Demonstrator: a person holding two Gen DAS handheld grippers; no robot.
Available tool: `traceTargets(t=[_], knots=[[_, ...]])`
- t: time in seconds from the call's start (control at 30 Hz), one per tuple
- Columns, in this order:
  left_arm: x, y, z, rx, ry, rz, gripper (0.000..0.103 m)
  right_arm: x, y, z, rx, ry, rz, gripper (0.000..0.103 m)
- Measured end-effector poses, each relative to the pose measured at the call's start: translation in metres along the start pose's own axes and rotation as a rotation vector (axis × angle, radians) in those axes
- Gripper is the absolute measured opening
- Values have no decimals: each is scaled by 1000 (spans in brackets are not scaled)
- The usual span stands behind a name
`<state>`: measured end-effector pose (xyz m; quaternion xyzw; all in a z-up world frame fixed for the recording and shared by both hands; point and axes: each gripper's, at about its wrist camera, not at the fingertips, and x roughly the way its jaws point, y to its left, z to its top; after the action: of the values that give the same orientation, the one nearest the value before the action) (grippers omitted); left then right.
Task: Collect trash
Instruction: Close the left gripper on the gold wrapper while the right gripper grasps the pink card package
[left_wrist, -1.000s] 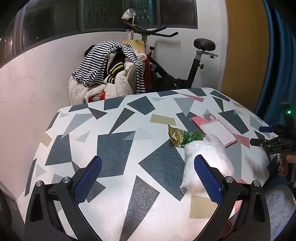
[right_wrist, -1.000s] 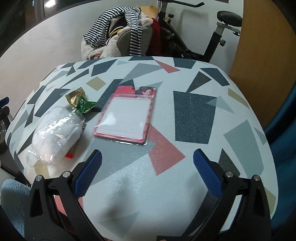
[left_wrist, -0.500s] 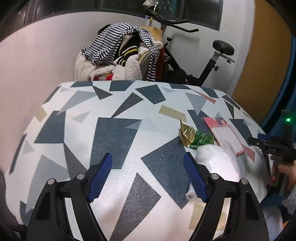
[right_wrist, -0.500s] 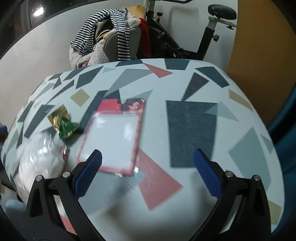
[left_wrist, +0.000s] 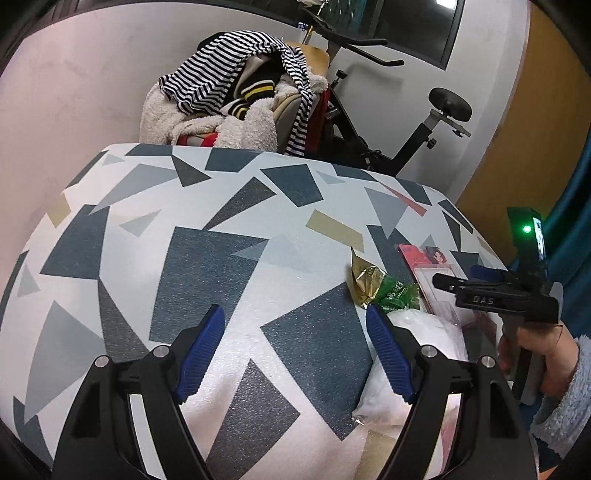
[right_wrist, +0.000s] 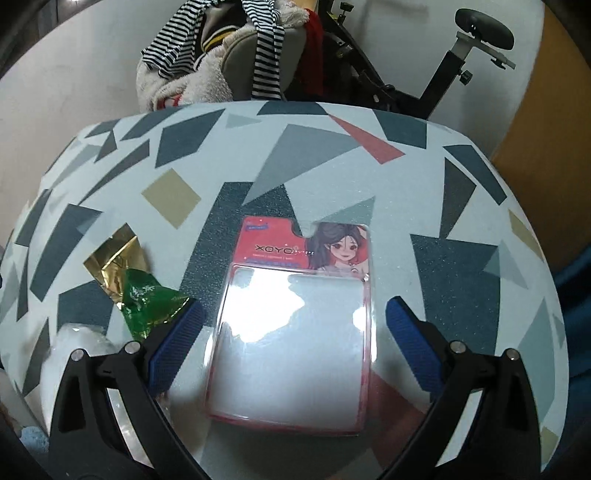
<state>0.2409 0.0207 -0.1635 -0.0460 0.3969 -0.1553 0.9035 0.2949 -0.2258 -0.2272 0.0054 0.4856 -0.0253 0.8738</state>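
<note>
A red blister pack (right_wrist: 295, 332) with a clear front lies flat on the patterned table (right_wrist: 461, 266). My right gripper (right_wrist: 294, 304) hovers over it, open, one finger on each side and neither pad touching. To its left lie a crumpled gold and green wrapper (right_wrist: 129, 280) and a white plastic bag (right_wrist: 74, 343). My left gripper (left_wrist: 294, 314) is open over bare tabletop with nothing between its fingers. The wrapper (left_wrist: 376, 286) and the bag (left_wrist: 424, 332) sit just past its right finger. A hand (left_wrist: 535, 350) in a fleecy sleeve holds the right gripper's body (left_wrist: 491, 295) there.
Behind the table stands a chair heaped with striped and fleecy clothes (left_wrist: 240, 92), and beside it an exercise bike (left_wrist: 424, 122). An orange panel (left_wrist: 535, 129) and a blue curtain (left_wrist: 576, 221) close off the right side. The table's rounded edge runs near both grippers.
My left gripper's jaws have narrowed somewhat, and it has rolled and dropped closer to the table. My right gripper has slid left until the blister pack lies between its fingers.
</note>
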Motion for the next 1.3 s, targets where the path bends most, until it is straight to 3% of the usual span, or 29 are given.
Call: traceTargets(t=[0.2,0.4,0.53,0.9,1.0,1.1,1.3], knots=[[8,-2,1,0,12,-22,77,9,-5,-6,32,27,-56,97],[15,-4,3,-31,26,-52,77,13,-26,-4,174,67,40,97],[15,-8,3,-18,26,-56,77,9,-22,-4,124,31,27,97],[15,-7,-1,-26,34,-63,77,15,-1,-3,31,80,-16,97],[14,-4,-2,-33,34,-65,77,20,-1,-5,45,96,-23,97],[15,-3,-1,-31,36,-66,77,25,-11,-6,133,120,23,98],[22,-4,6,-46,48,-85,77,20,-13,-7,99,118,-21,95]])
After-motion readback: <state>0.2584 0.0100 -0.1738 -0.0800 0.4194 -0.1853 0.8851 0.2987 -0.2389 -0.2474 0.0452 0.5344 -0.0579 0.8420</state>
